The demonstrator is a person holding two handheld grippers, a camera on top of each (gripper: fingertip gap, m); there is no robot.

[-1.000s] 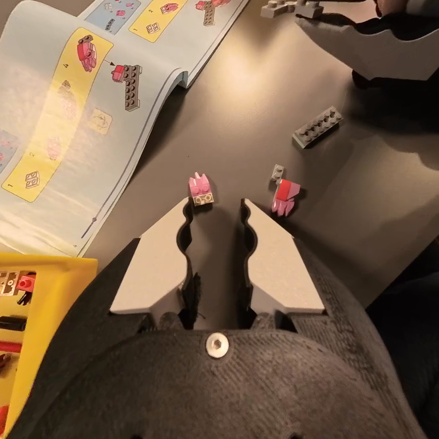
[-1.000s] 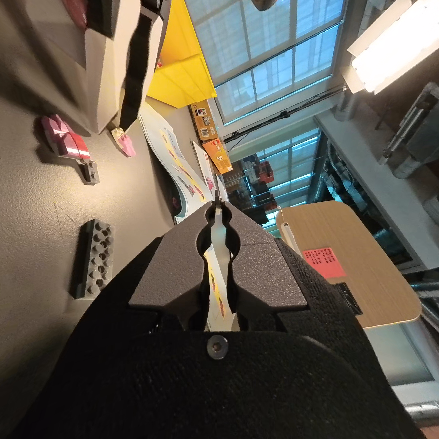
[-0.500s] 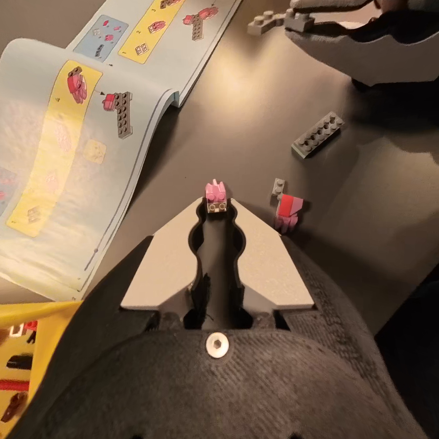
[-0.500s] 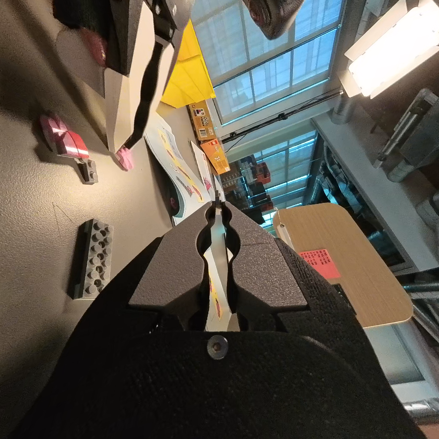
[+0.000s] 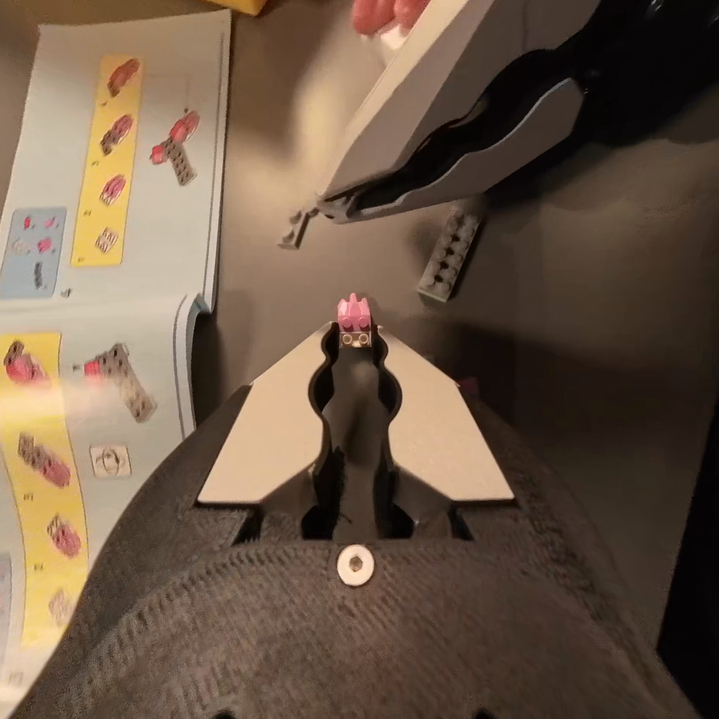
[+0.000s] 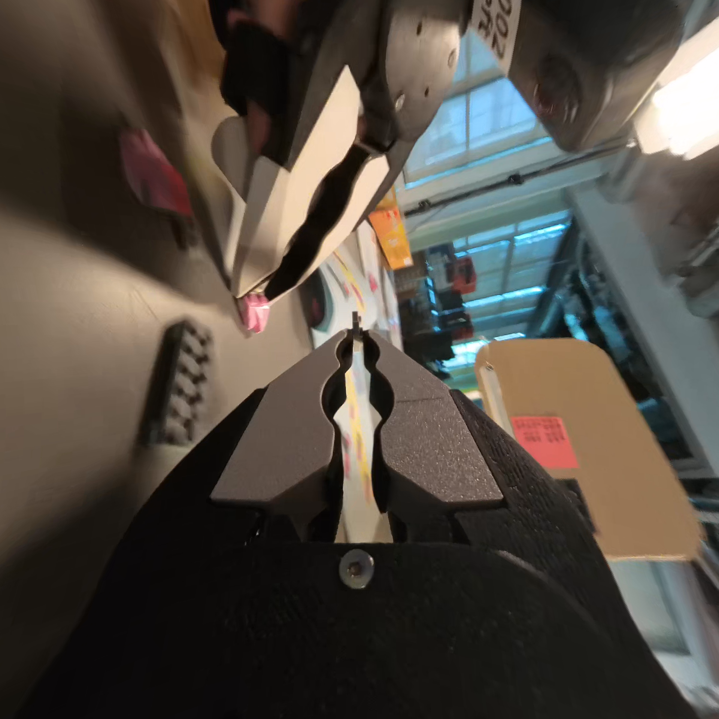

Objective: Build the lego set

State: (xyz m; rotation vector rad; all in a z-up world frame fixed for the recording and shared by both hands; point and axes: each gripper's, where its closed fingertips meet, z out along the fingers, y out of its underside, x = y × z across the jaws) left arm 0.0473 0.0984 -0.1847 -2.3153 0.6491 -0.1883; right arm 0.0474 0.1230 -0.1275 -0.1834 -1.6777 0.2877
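Pink spiky brick [image 5: 353, 316] is pinched in the left gripper [image 5: 355, 335] fingers above the dark tabletop [image 5: 583, 350]; the right gripper [image 6: 355, 334] clamps a thin grey plate [image 5: 294, 233]. Instruction booklet's [image 5: 116, 163] print is blurred, windows [image 6: 486, 128] behind.

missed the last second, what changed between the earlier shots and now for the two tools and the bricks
The left tool closed on the small pink-and-tan brick piece that lay before its open fingers, then lifted it off the dark table toward the right tool. The right tool stayed shut on its thin grey plate piece. The long grey studded brick and the open instruction booklet kept their places.
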